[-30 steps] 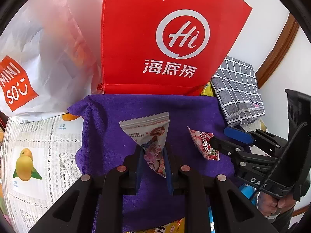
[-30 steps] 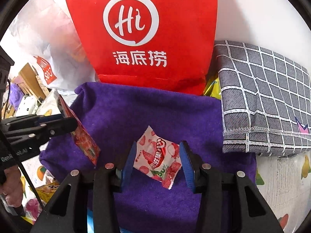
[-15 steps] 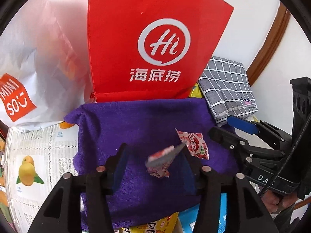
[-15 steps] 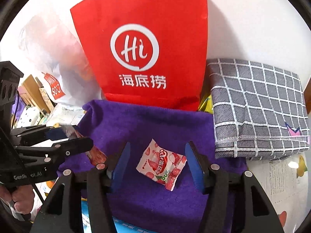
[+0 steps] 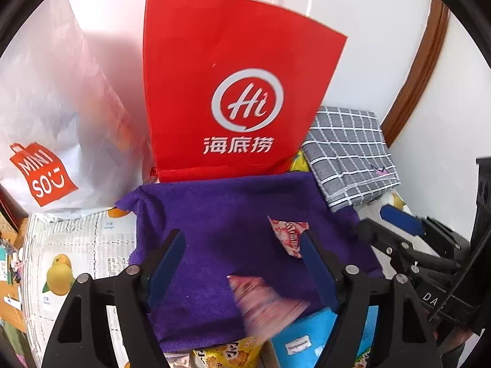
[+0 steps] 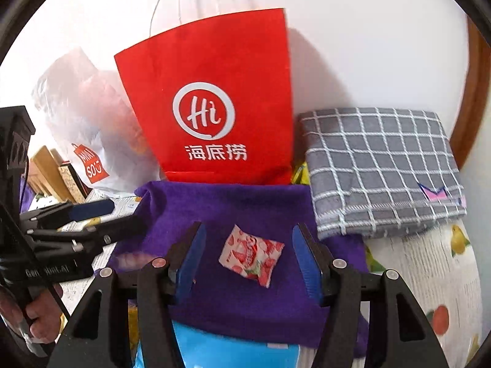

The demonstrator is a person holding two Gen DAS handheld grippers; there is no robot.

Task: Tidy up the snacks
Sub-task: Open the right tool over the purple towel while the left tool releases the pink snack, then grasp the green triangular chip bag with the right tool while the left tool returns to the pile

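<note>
Blurred pink snack packet (image 5: 264, 300) below the left gripper (image 5: 242, 263), jaws opening, nothing between. Red-and-white strawberry candy packet (image 6: 251, 256) lies mid purple towel (image 6: 233, 205), untouched between the parted right gripper (image 6: 248, 260).

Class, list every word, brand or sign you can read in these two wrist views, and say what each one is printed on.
"Hi" in a white ring, with "海底捞" below: red paper bag.
"MINI SO" with a smile sign: red tag printed on the white plastic bag.
"DA", then cut off: right gripper.
Blurred lettering, unreadable: left gripper.
Too small or blurred: strawberry candy packet, blue box, newspaper sheet.
</note>
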